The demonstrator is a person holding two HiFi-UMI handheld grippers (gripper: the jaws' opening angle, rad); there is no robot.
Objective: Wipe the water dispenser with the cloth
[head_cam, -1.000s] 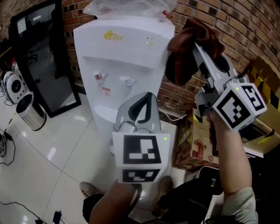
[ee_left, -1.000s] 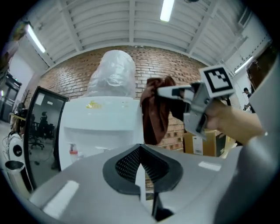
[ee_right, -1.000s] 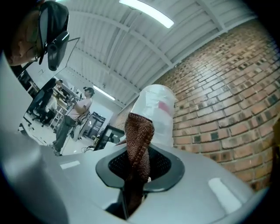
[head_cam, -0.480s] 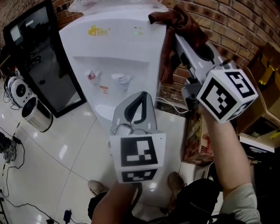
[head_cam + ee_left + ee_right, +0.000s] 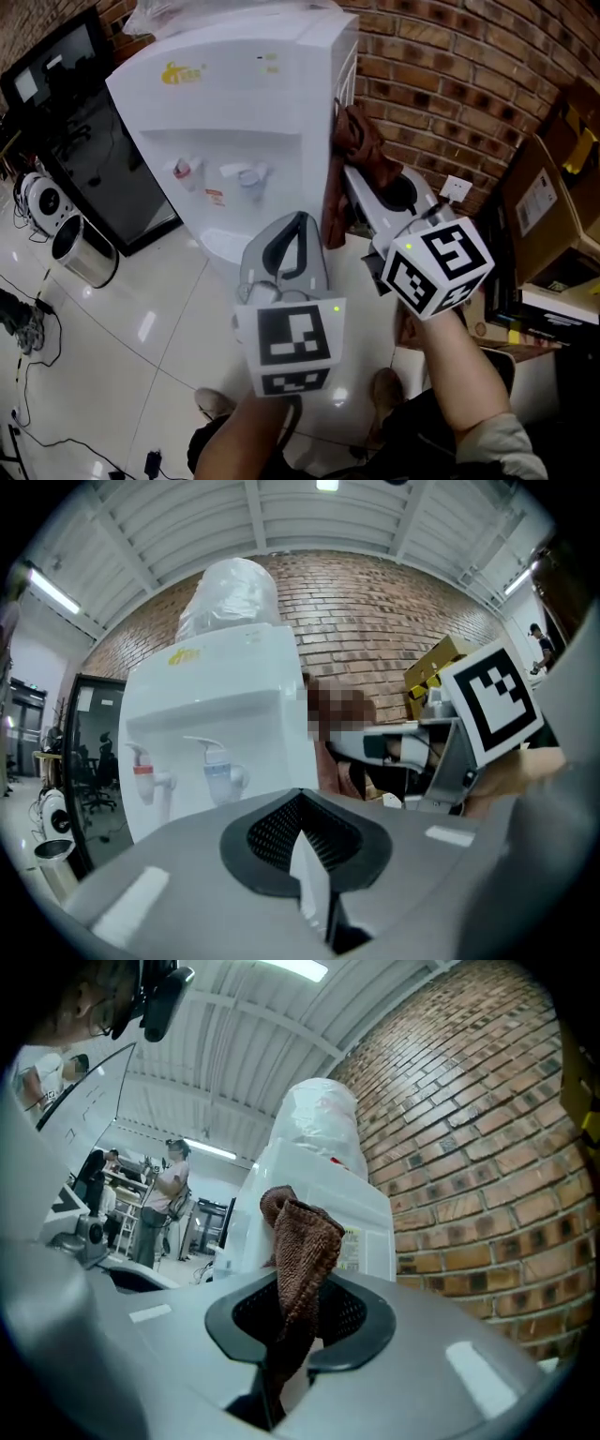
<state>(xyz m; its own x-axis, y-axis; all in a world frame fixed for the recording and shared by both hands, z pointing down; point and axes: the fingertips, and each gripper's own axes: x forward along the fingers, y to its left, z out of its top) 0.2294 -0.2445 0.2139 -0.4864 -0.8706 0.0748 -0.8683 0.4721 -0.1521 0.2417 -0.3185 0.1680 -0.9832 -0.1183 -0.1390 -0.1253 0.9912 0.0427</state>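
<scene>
Cloth, handling: the brown terry cloth point(image 5: 302, 1241) is judged soft, light and limp. It bunches above the jaws and droops below them. It should not slip, since the pile looks coarse. It will give no stiffness of its own, so wiping pressure must come from the gripper behind it.
Cloth, hold point: a gathered fold near the middle is judged best, leaving a loose pad ahead of the jaws to meet the surface. The present hold is of this kind.
Cloth, appearance: rust-brown, looped weave, crumpled, with no stain that can be made out.
Cloth, location: at the right side panel of the tall white plastic water dispenser point(image 5: 234, 103), below its top edge. It appears to rest against the panel, but contact is not certain.
Dispenser, appearance: smooth glossy white casing, a yellow logo, a red tap point(image 5: 185, 169) and a blue tap point(image 5: 248, 175) in the front recess. It stands against the red brick wall point(image 5: 450, 84).
Right gripper point(image 5: 298, 1335): jaws closed on the cloth, which fills the narrow gap between them.
Left gripper point(image 5: 305, 855): jaws together, nothing held. It points at the dispenser front, near side, apart from it.
</scene>
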